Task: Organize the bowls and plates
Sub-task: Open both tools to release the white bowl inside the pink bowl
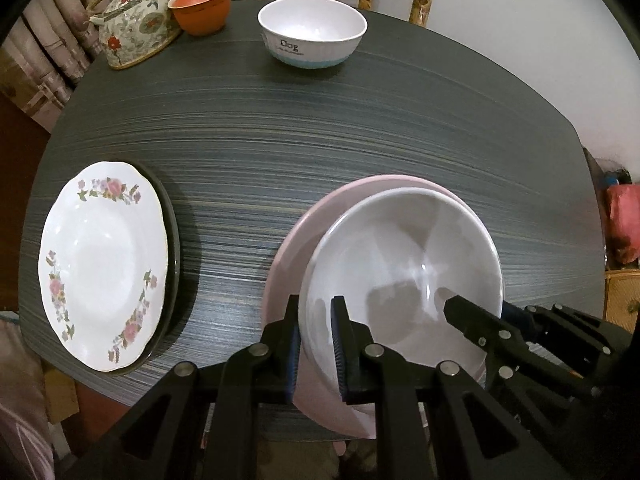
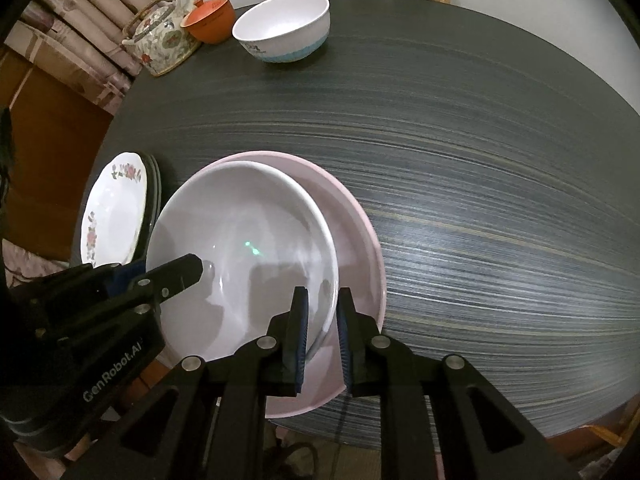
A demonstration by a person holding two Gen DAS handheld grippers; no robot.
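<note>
A plain white bowl (image 1: pixel 400 264) sits inside a wider pink plate (image 1: pixel 296 232) near the table's front edge, shifted off the plate's centre. My left gripper (image 1: pixel 316 320) is shut on the white bowl's left rim, one finger inside and one outside. My right gripper (image 2: pixel 323 312) is shut on the opposite rim of the white bowl (image 2: pixel 240 240), its outer finger standing between the bowl and the pink plate (image 2: pixel 360 240). Whether the bowl rests on the plate or hangs just above it, I cannot tell. A white bowl marked "Dog" (image 1: pixel 312 32) stands at the far side.
A floral white plate (image 1: pixel 104 264) lies on a dark plate (image 1: pixel 172 248) at the left edge of the dark striped table (image 1: pixel 320 128). A flowered teapot (image 1: pixel 136 24) and an orange lidded cup (image 1: pixel 202 6) stand at the far left. A wooden chair is behind the table.
</note>
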